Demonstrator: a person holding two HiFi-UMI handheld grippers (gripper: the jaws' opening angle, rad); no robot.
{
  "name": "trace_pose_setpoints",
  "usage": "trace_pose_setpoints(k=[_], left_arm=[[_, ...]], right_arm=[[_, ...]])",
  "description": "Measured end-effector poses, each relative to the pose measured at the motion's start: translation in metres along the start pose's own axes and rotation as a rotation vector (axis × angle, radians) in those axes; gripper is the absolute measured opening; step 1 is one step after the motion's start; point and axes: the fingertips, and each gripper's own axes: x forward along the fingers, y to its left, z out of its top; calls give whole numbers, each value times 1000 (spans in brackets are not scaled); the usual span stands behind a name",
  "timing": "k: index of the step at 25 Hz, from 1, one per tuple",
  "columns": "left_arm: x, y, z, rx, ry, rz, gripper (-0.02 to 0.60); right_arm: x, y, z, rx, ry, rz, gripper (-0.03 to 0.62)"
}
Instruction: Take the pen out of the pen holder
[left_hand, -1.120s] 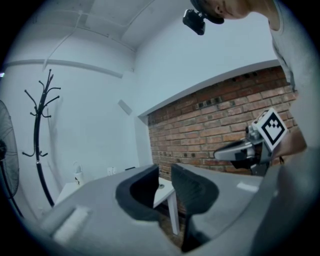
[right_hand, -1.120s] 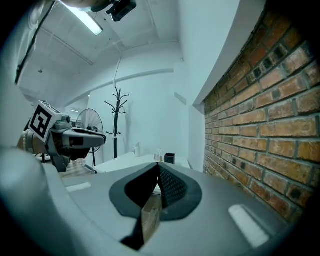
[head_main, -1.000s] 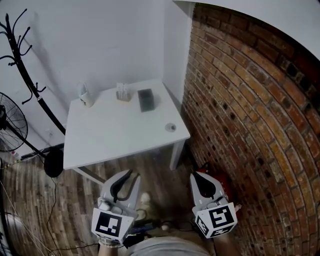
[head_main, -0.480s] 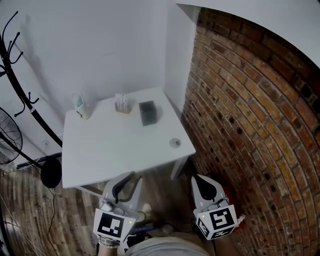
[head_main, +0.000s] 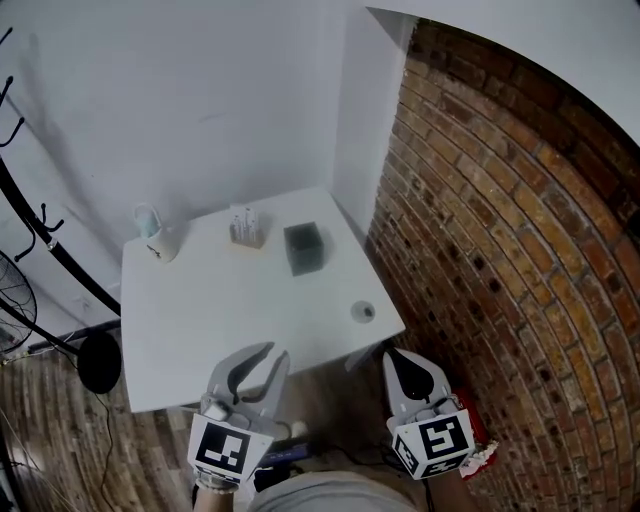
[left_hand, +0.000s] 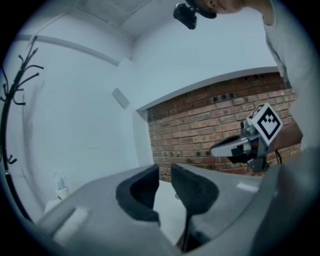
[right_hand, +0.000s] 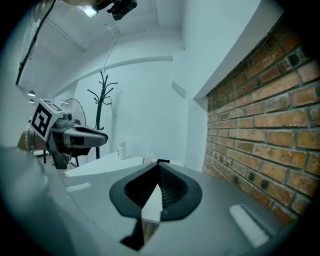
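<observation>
On the white table, a dark square mesh box stands at the back right. A small tan holder with white sticks stands left of it. No pen can be made out from here. My left gripper hovers at the table's near edge. It is open with nothing between its fingers, and its jaws have just been closing slightly. My right gripper is shut and empty, beside the table's near right corner. The left gripper view shows open jaws, and the right gripper view shows shut jaws.
A white cup stands at the table's back left, and a small round object lies near the right edge. A brick wall runs along the right. A coat stand and a fan base are at the left.
Both grippers have moved forward toward the table, which now sits lower and nearer in the head view. The left gripper's tips now overlap the table's near edge.
</observation>
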Motion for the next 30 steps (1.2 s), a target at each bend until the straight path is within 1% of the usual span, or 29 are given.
trace_pose_setpoints(k=[8, 17, 30], left_arm=[[24, 45, -2, 0, -12, -27, 61], [41, 86, -16, -33, -1, -33, 61], [56, 108, -29, -39, 20, -45, 71]], right_arm=[[52, 5, 11, -9, 1, -7, 5], [93, 7, 11, -3, 19, -23, 5], [111, 10, 1, 9, 58, -38, 5]])
